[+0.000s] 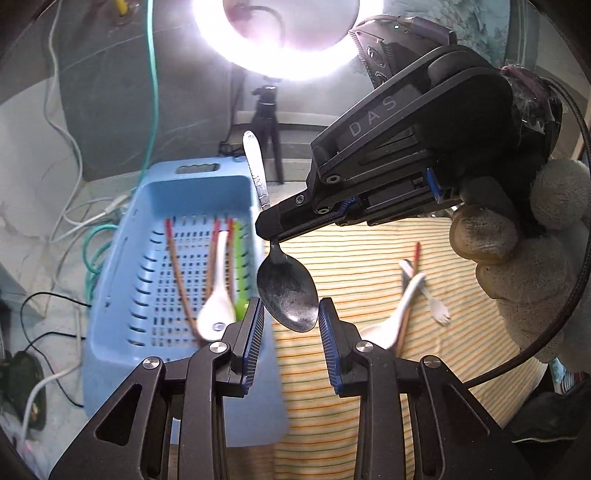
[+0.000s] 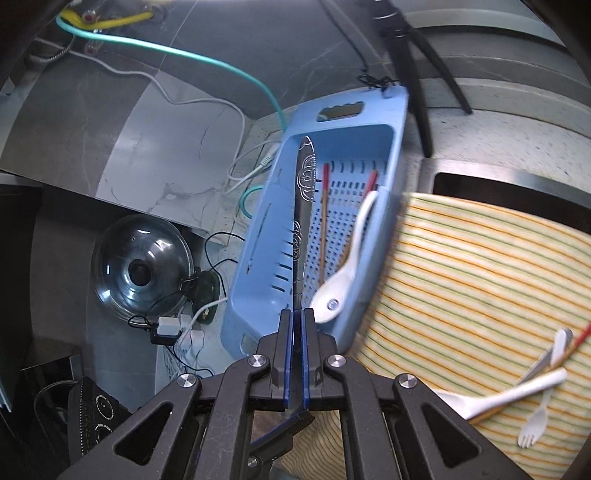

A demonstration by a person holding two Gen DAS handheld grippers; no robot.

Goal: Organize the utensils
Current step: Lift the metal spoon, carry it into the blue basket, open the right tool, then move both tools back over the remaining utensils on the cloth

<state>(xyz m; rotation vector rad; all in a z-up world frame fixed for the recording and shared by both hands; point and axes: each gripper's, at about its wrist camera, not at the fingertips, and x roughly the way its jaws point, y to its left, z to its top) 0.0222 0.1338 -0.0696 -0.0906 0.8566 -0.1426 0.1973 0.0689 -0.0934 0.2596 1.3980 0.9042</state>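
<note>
My right gripper [image 1: 271, 230] is shut on a metal spoon [image 1: 287, 291] at its neck; the handle [image 2: 303, 192] points away over the blue basket [image 2: 255, 258]. The spoon's bowl hangs between the open fingers of my left gripper [image 1: 291, 325], which holds nothing. The blue basket [image 1: 110, 295] holds red-tipped chopsticks [image 1: 177, 273], a white ceramic spoon [image 1: 218, 302] and a green utensil [image 1: 240, 273]. On the striped cloth [image 1: 369, 266] lie another white spoon [image 1: 395, 314], a chopstick [image 1: 415, 258] and a small white plastic fork [image 1: 437, 310].
A ring light [image 1: 291, 33] on a tripod [image 1: 267, 122] stands behind the basket. Cables [image 1: 62, 221] lie left of it. A glass pot lid [image 2: 142, 266], a power strip [image 2: 173, 328] and a black appliance [image 2: 96, 406] sit lower left.
</note>
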